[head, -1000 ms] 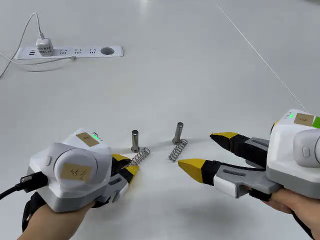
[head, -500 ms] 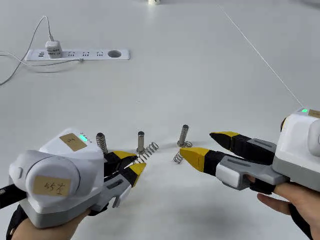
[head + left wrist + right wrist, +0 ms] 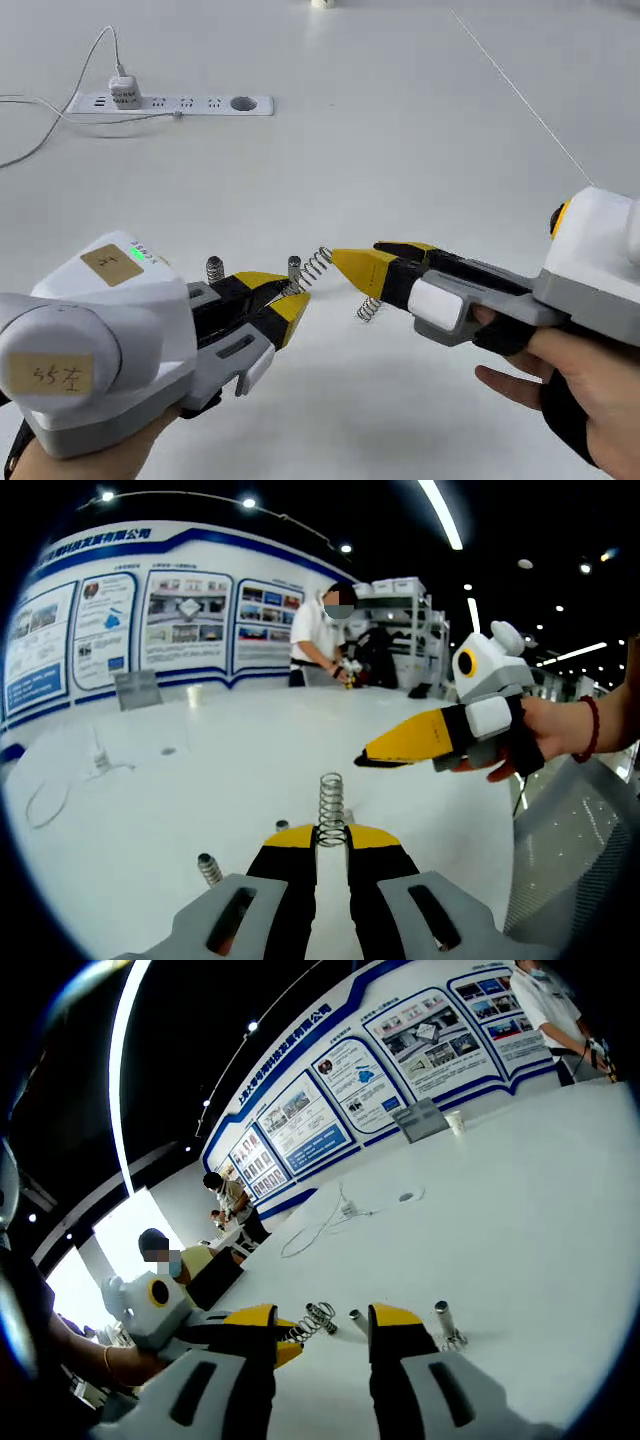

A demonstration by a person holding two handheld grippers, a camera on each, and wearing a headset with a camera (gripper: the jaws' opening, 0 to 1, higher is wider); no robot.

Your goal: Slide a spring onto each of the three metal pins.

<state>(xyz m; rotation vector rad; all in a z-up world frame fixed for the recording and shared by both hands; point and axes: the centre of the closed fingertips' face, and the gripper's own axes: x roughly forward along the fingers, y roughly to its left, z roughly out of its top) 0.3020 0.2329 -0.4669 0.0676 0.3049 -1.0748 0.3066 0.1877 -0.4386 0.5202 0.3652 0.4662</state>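
Note:
My left gripper (image 3: 288, 293) is shut on the lower end of a spring (image 3: 316, 266), which it holds up off the white table; in the left gripper view the spring (image 3: 331, 798) stands up from between its tips (image 3: 331, 832). Behind it stands a bare metal pin (image 3: 294, 265). Further left, a pin (image 3: 214, 269) carries a spring. My right gripper (image 3: 356, 250) is open, its tips just right of the held spring. Another spring (image 3: 369, 308) lies on the table under it. In the right gripper view, a pin (image 3: 445, 1320) stands right of my right gripper's (image 3: 325, 1315) own jaws.
A white power strip (image 3: 170, 103) with a plugged-in charger and cables lies at the far left of the table (image 3: 400, 140). A thin line runs across the table at the right. People stand far off by display boards (image 3: 190, 605).
My left gripper has lifted the spring off the table beside the middle pin. My right gripper has moved left toward it, hiding the right pin. The head camera has shifted.

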